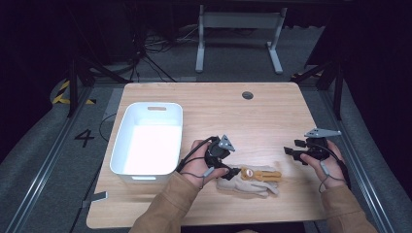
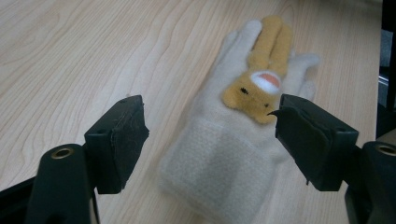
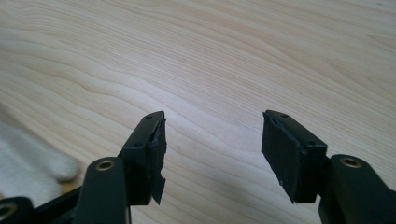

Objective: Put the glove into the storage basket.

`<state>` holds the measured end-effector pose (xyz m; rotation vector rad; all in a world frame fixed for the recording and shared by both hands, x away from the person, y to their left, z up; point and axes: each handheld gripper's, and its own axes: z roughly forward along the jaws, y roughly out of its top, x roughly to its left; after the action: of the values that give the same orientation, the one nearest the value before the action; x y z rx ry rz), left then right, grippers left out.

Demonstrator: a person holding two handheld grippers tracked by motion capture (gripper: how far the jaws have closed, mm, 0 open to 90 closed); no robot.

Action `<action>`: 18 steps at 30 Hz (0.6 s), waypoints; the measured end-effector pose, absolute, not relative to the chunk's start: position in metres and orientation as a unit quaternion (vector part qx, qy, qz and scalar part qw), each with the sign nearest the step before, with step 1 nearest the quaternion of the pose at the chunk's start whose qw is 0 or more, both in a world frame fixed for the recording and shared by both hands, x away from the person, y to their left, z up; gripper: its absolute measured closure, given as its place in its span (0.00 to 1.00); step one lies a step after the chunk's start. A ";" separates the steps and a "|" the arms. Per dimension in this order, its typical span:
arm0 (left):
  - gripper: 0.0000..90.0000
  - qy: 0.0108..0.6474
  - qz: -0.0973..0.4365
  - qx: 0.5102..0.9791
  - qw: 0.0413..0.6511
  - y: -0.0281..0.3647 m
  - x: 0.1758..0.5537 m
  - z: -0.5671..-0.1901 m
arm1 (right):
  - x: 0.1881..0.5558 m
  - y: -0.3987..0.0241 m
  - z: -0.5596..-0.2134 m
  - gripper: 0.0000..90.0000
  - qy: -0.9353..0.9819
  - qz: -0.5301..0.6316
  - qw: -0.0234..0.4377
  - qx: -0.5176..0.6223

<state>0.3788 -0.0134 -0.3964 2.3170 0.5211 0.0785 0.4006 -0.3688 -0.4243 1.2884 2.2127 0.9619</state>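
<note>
Near table's front edge (image 1: 204, 219), glove (image 2: 224, 154) between released left hand-held gripper (image 2: 210, 140) — right hand-held gripper (image 3: 212, 154) released.

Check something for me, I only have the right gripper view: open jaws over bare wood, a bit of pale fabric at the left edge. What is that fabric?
Observer: A cream glove with a yellow plush animal on its back, flat on the table.
Operator: Left gripper on it?
Observer: The left gripper is open around the cuff, pads apart from it.
Operator: Anything else around?
Observer: A white bin at the table's left.
</note>
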 end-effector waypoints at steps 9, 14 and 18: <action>0.26 0.175 0.020 0.911 0.373 -0.017 0.381 -0.400 | 0.403 -0.373 -0.431 0.45 0.790 0.345 0.194 0.468; 0.22 0.156 0.020 0.916 0.368 -0.024 0.381 -0.404 | 0.402 -0.370 -0.432 0.45 0.793 0.346 0.185 0.465; 0.21 0.139 0.010 0.925 0.355 -0.029 0.379 -0.407 | 0.400 -0.371 -0.431 0.45 0.791 0.348 0.183 0.469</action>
<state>0.3794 -0.0291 -0.4071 2.3896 0.3586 0.0270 0.3999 -0.3713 -0.4308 1.3225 2.2316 0.9812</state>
